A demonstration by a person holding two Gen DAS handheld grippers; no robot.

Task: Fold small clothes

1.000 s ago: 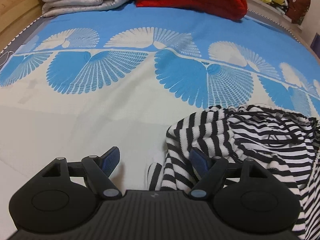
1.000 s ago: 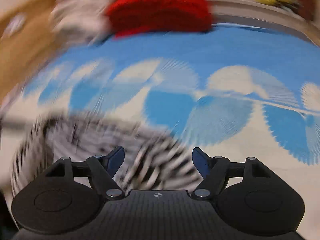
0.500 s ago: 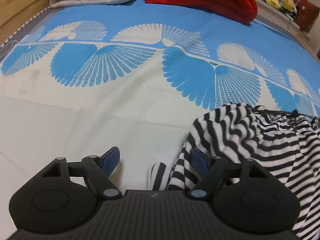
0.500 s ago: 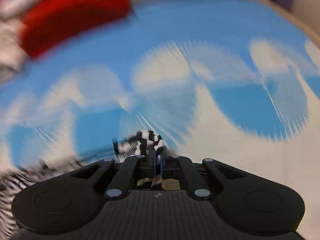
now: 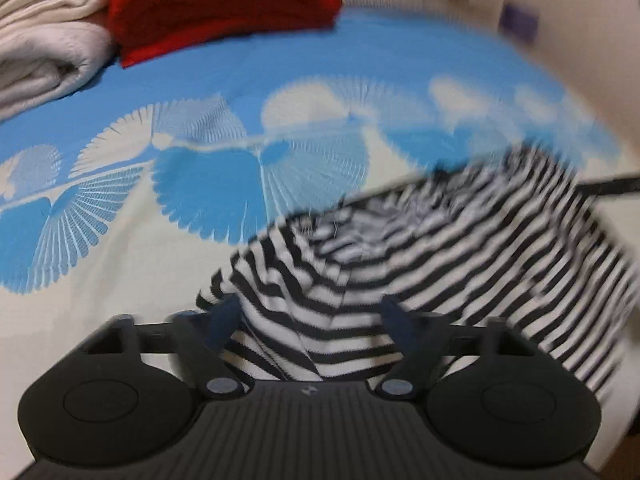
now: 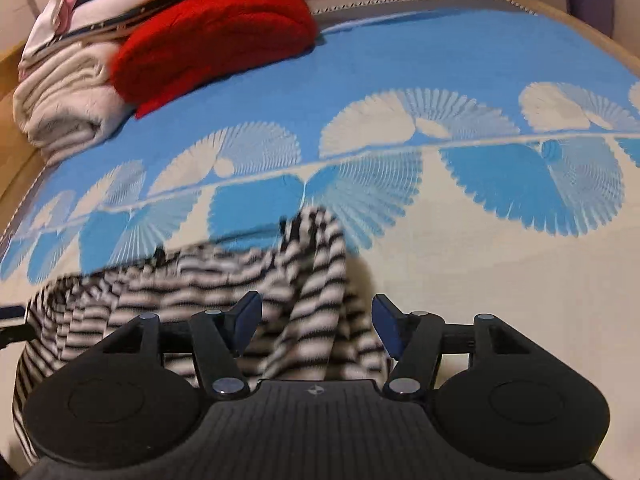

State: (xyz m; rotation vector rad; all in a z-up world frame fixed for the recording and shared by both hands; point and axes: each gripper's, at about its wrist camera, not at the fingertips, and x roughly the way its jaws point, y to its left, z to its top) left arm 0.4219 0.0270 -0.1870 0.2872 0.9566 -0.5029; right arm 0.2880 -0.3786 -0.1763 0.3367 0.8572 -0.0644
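Black-and-white striped garment (image 5: 420, 264) (image 6: 192, 284) — crumpled, bunched in soft folds — lying on the bed.

Your left wrist view sits low and close behind the left hand-held gripper (image 5: 308, 316), facing forward along its fingers across the bed (image 5: 100, 280) toward the far end. Your right wrist view sits likewise behind the right hand-held gripper (image 6: 316, 320), facing the same general way. Both views share the striped garment (image 5: 400, 264) (image 6: 200, 280) — near the lens in each — plus the blue fan-patterned bedspread (image 6: 440, 60), the red blanket (image 5: 216, 4) (image 6: 216, 36) and the white folded bedding (image 5: 44, 48) (image 6: 68, 100) far back. The left view is blurred toward its right side.
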